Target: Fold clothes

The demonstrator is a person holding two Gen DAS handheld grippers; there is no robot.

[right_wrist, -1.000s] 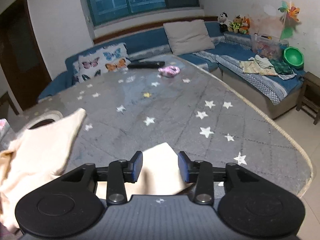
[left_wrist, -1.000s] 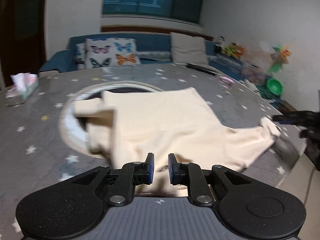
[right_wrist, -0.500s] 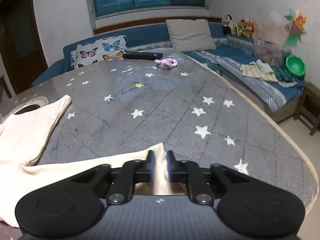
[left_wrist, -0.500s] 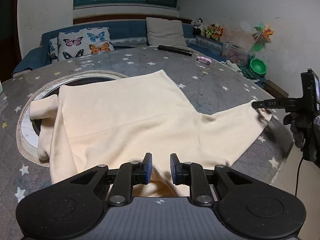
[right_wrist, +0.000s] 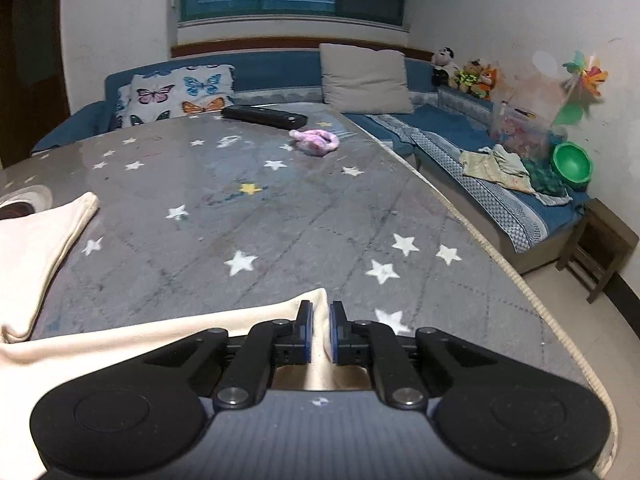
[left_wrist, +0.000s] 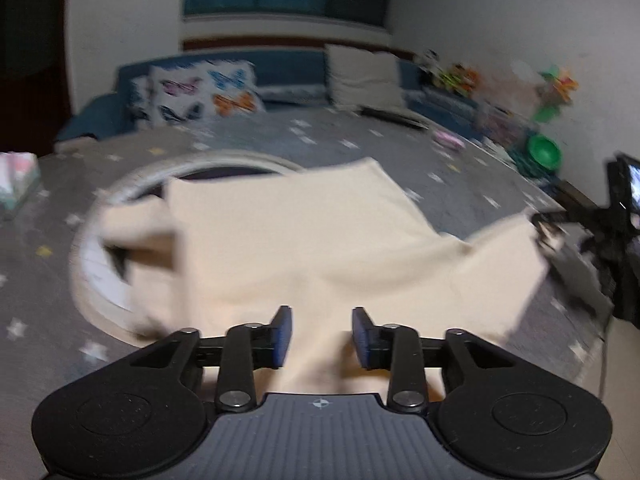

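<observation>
Shirt (left_wrist: pixel 304 248) lay spread across the bench (right_wrist: pixel 304 216), one sleeve reaching toward its right edge. My left claw (left_wrist: pixel 322 334) had just been opening, pads apart with cloth between them but unpressed, so I judged that hold released. My right claw (right_wrist: pixel 320 330), open a second earlier, had closed and was clamped on the sleeve end (right_wrist: pixel 316 312). I judged the sleeve ready to fold inward.
</observation>
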